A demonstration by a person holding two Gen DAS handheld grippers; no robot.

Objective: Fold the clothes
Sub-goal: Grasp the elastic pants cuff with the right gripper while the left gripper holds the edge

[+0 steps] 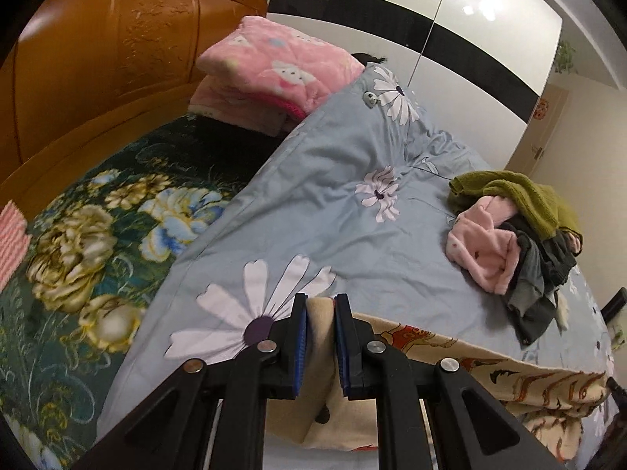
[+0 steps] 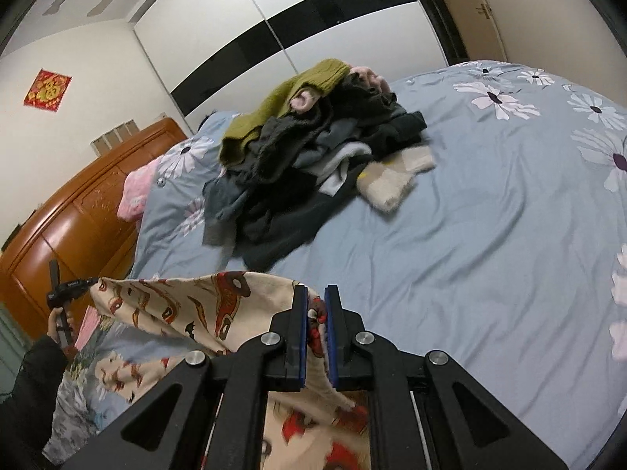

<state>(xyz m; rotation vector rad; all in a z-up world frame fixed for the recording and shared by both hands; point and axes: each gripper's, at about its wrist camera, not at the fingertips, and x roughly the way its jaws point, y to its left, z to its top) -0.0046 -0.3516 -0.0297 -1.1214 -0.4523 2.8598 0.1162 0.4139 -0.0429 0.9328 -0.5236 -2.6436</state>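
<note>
Both tools are pinching the same cream printed garment (image 1: 509, 368). My left tool (image 1: 320, 346) has its blue pads pressed onto a plain cream edge of it. My right tool (image 2: 314, 337) is clamped on a bunched bit of the patterned cloth (image 2: 164, 305). The garment hangs stretched between the two, lifted off the blue floral duvet (image 1: 333, 180) at the near edge of the bed, with its lower part draping down toward me.

Step in hand, as I judge it: holding the piece spread by two edge points, ready to lay it flat or bring one edge over for a fold. The next move calls for keeping both pinches tight and lowering evenly onto the open duvet area, so the cloth lands without wrinkles.

The unfolded pile (image 2: 313, 156) (green knit on top, dark and pink pieces under it) sits farther up the bed, well apart from the garment.
</note>
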